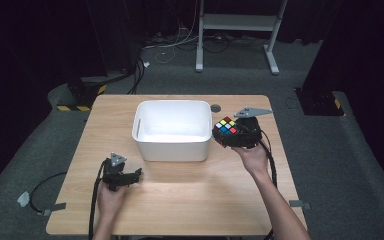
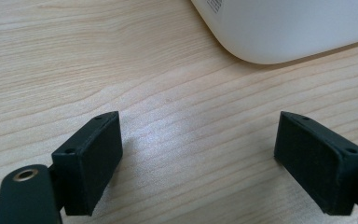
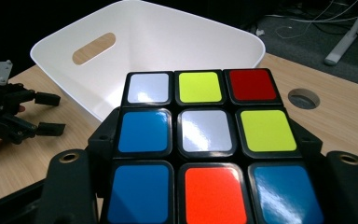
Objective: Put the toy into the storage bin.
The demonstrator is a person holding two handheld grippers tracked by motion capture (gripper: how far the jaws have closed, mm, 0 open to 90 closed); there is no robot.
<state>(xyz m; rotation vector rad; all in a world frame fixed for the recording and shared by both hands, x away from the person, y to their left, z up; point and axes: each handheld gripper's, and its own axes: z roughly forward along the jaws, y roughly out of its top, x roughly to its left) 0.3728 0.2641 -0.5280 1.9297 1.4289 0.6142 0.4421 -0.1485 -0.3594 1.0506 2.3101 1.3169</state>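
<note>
you clamped the scrambled cube [image 3: 205, 149] in your right gripper [image 1: 240, 132] beside the white bin [image 1: 172, 145], whose label [image 2: 216, 4] was unreadable.

**No legible writing**

Nothing readable anywhere. Only a small printed label on the white bin [image 2: 289, 28], at its lower outer wall, seen in the left gripper view; print too small and blurred to make out.
</note>
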